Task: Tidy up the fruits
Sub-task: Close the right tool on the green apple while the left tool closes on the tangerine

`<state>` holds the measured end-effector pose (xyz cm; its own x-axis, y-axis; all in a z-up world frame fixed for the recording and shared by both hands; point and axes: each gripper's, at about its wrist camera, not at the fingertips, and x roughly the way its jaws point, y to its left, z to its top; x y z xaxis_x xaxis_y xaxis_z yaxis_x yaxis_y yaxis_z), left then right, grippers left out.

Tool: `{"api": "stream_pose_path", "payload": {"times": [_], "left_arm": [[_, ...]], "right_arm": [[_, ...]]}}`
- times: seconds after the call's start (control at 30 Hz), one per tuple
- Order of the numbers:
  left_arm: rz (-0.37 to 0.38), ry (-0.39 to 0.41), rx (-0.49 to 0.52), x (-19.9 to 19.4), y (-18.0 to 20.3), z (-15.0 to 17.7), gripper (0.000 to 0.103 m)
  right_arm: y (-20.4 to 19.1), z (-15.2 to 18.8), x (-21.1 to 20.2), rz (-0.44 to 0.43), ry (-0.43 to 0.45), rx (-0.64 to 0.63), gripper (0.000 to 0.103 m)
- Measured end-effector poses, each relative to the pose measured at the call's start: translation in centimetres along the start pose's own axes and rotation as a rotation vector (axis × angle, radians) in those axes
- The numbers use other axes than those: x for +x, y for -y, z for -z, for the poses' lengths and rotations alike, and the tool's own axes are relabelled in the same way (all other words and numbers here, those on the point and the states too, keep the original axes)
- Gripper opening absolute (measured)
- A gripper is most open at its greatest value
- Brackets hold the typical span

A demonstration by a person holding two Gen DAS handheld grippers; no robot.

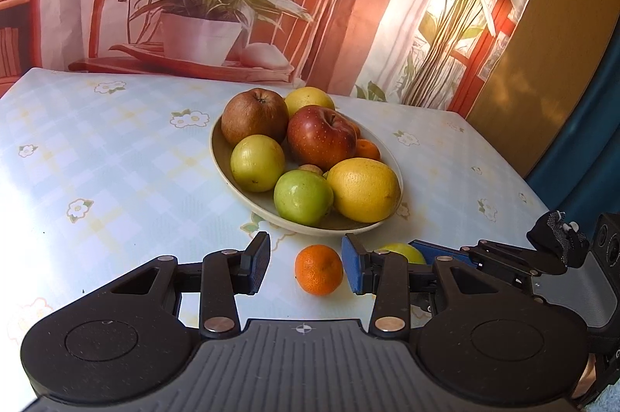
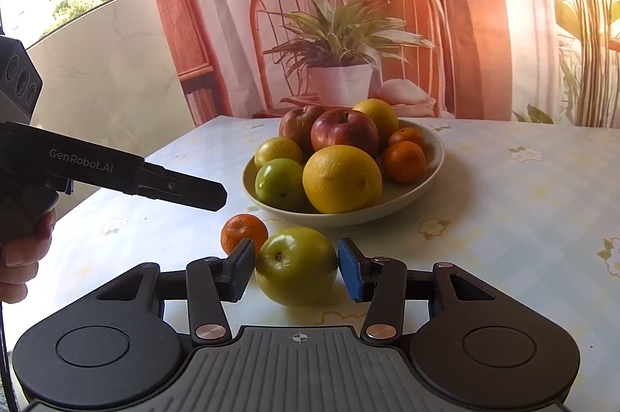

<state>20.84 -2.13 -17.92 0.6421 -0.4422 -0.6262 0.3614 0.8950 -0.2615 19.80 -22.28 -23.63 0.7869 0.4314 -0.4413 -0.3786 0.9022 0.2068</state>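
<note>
The right gripper (image 2: 296, 266) fingers flank a green apple (image 2: 296, 266), barely apart from it, the left gripper (image 1: 306, 266) fingers gape around a mandarin (image 1: 319, 269), both on the checked table (image 1: 116, 160), bowl (image 2: 418, 195) at 12 o'clock.

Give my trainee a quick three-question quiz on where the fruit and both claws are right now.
1. True or false: the mandarin lies inside the bowl.
2. Which fruit sits between the right claw's fingers: A) green apple B) grapefruit C) red apple?
3. Fill in: the left claw is ___, with the mandarin in its gap.

Key: 1 false, it lies on the table in front of the bowl; 2 A; 3 open.
</note>
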Motion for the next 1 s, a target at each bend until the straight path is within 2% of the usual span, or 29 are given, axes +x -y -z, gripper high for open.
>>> {"api": "stream_pose_path", "payload": {"times": [0.2, 0.43, 0.5, 0.6, 0.8, 1.0], "left_arm": [[0.007, -0.015, -0.016, 0.3, -0.1, 0.6, 0.043], [0.015, -0.036, -0.044, 1.1, -0.4, 1.1, 0.043], [0.021, -0.04, -0.048, 1.3, -0.3, 1.2, 0.043], [0.024, -0.046, -0.034, 1.6, -0.1, 1.3, 0.043], [0.02, -0.057, -0.015, 2.3, 0.3, 1.4, 0.043], [-0.005, -0.056, -0.003, 3.2, 0.7, 1.4, 0.043]], "right_arm": [[-0.6, 0.2, 0.3, -0.011, -0.026, -0.039, 0.044], [0.4, 0.2, 0.0, -0.047, -0.029, 0.002, 0.043], [0.7, 0.2, -0.1, -0.034, -0.024, 0.009, 0.043], [1.5, 0.1, -0.5, 0.003, 0.006, 0.052, 0.043], [3.8, 0.2, -1.1, -0.003, 0.048, 0.183, 0.043], [4.2, 0.3, -1.1, -0.003, 0.055, 0.205, 0.043]]}}
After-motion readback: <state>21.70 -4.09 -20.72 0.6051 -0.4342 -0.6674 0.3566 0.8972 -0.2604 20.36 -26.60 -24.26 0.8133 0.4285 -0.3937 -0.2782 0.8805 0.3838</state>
